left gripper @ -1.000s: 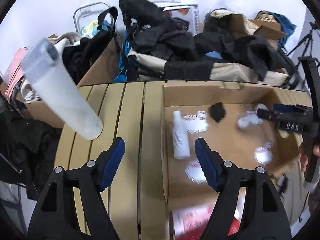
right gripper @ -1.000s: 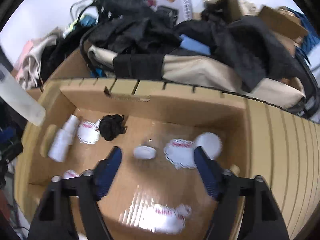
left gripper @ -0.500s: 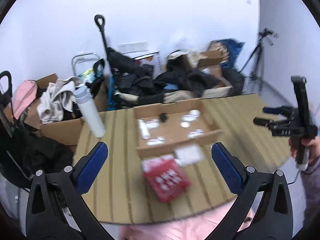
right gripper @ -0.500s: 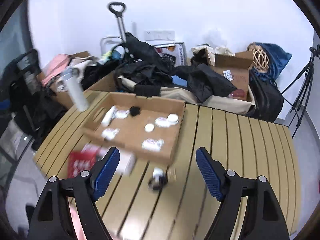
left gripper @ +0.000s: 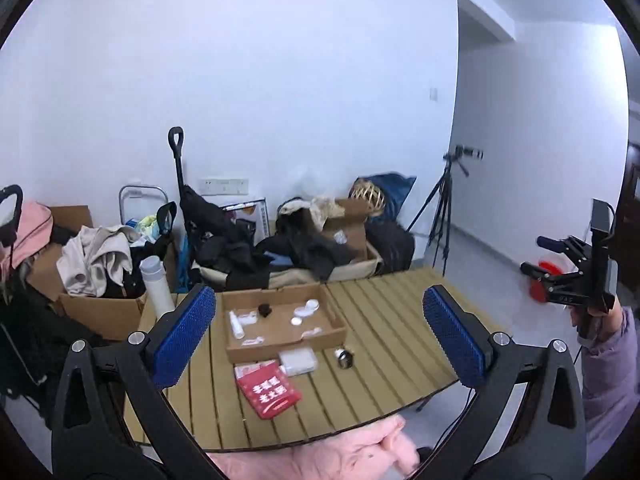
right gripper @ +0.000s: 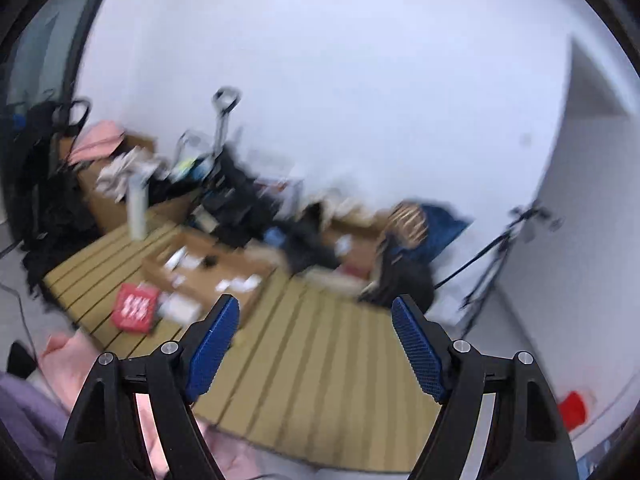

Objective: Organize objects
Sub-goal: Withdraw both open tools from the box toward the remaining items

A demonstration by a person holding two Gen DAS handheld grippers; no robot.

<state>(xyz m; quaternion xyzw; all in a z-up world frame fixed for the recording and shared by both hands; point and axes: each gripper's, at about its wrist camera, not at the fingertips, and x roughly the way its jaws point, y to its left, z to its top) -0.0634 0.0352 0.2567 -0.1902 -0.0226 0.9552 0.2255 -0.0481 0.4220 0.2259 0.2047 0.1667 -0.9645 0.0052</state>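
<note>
A shallow cardboard tray [left gripper: 326, 335] sits on the slatted wooden table [left gripper: 384, 344] and holds a small white bottle [left gripper: 236, 324], a black object [left gripper: 264, 310] and white lids [left gripper: 307, 307]. In front of it lie a red packet [left gripper: 268, 389], a white box [left gripper: 298, 361] and a small dark jar [left gripper: 345, 358]. My left gripper [left gripper: 318, 336] is open and empty, held high and far back from the table. My right gripper [right gripper: 316, 344] is open and empty, also raised well back; it shows at the right of the left wrist view [left gripper: 576, 276]. The right wrist view is blurred.
A tall white bottle [left gripper: 157, 289] stands at the table's left back corner. Boxes of clothes [left gripper: 96, 264], a trolley handle [left gripper: 176, 160] and bags crowd the floor behind the table. A tripod [left gripper: 444, 216] stands at the right. A pink cloth [left gripper: 340, 452] lies below the near edge.
Both grippers have pulled up and far back from the tray, so the whole table and room show. The left jaws have opened wider. The right one has swung rightward.
</note>
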